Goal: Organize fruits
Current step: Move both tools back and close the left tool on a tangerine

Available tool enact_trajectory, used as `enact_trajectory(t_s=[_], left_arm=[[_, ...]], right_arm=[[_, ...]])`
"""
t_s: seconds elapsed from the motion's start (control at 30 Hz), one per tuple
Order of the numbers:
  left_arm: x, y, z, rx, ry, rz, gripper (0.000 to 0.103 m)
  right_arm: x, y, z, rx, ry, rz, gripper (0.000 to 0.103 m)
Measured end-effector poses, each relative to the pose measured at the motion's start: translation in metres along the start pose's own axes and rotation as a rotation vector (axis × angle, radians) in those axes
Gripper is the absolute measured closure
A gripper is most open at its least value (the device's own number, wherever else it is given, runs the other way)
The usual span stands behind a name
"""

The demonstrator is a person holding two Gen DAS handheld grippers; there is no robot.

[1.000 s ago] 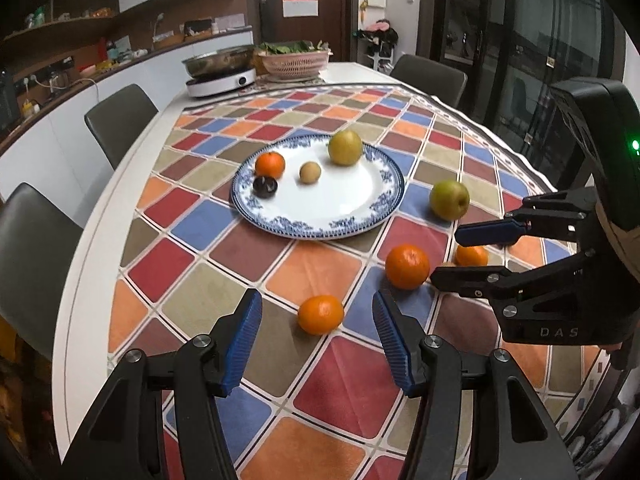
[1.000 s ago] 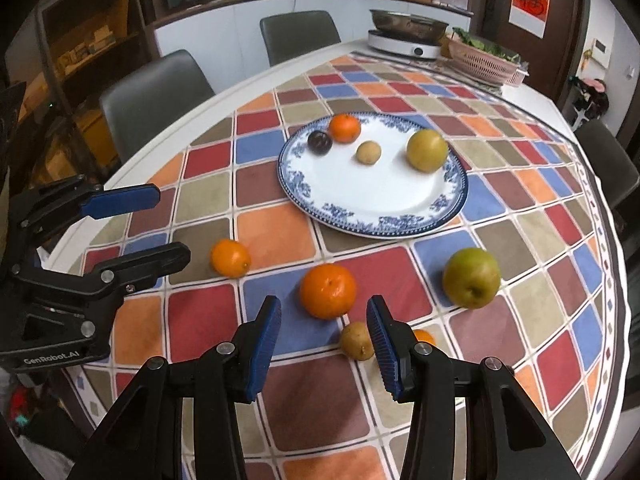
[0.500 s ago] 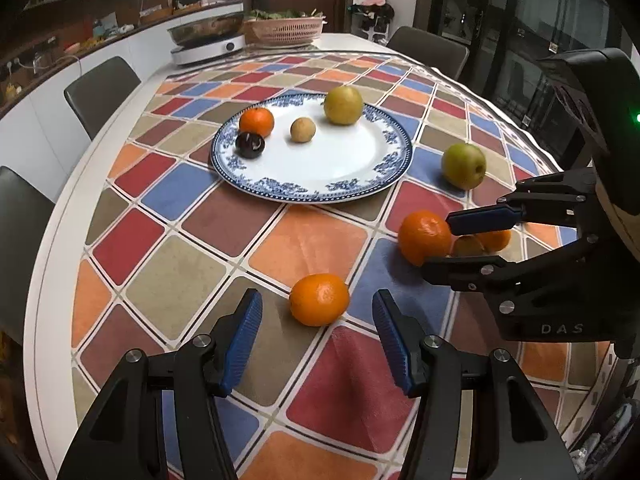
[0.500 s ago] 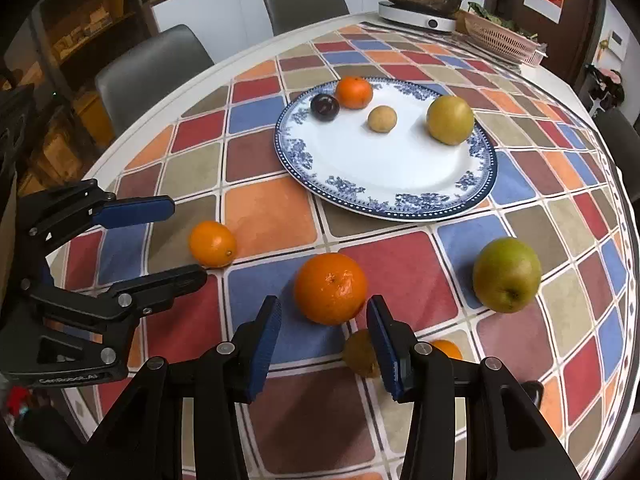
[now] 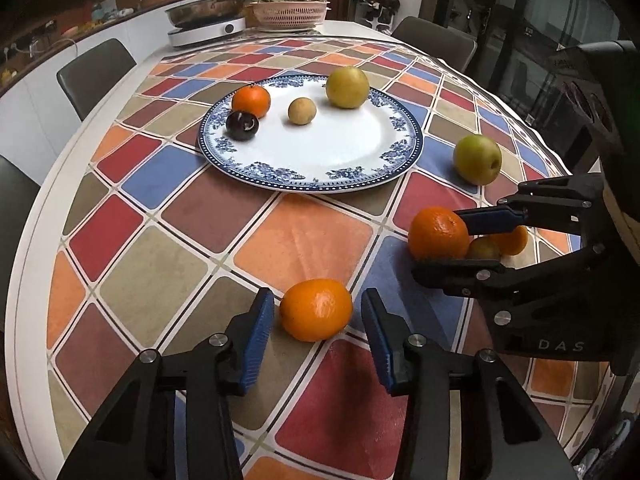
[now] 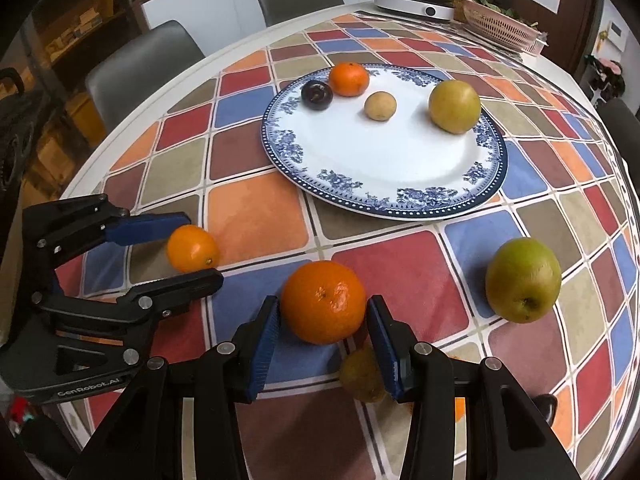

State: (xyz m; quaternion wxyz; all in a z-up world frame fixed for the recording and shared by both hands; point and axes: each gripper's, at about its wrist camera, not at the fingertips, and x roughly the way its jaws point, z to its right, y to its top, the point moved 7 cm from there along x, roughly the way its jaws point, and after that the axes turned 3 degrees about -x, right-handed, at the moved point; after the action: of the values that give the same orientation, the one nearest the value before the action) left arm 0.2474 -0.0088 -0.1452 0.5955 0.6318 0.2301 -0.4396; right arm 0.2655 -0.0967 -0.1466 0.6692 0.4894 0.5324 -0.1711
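Note:
A blue-rimmed white plate (image 5: 320, 152) (image 6: 384, 168) holds an orange, a dark plum, a small tan fruit and a yellow-green pear. My left gripper (image 5: 316, 316) is open, its fingers on either side of a small orange (image 5: 315, 309) (image 6: 192, 249) on the cloth. My right gripper (image 6: 323, 320) is open around a larger orange (image 6: 323, 301) (image 5: 438, 233), its pads close to it. A green apple (image 6: 523, 279) (image 5: 477, 159) lies to the right. A small tan fruit (image 6: 362, 374) and another small orange (image 5: 510, 240) lie under the right gripper.
The round table carries a checkered cloth (image 5: 224, 224). At the far end stand a hotpot cooker (image 5: 206, 20) and a pink basket (image 5: 290, 12). Grey chairs (image 6: 140, 68) ring the table. The table's left edge (image 5: 24, 248) is near my left gripper.
Both grippers have moved forward and down. The small orange now lies between the left fingers and the larger orange between the right fingers. Both stay open.

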Motion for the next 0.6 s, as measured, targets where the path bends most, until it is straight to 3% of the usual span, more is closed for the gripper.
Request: enact_trajectory(t_s=[0.07,0.33,0.6], left_arm=[[0.002,0.0,0.0,-0.003,-0.001,-0.005,0.067],[0.002,0.0,-0.003,-0.053,-0.026,-0.014,0.067],[-0.02,0.007,0.001,-0.055,-0.022,0.039,0.067]], right_arm=[[0.001,0.001,0.0,0.003,0.002,0.001,0.058],[0.002,0.002,-0.002,-0.002,0.007,0.008,0.062],[-0.018,0.007,-0.004,0.015,0.011,0.059,0.062]])
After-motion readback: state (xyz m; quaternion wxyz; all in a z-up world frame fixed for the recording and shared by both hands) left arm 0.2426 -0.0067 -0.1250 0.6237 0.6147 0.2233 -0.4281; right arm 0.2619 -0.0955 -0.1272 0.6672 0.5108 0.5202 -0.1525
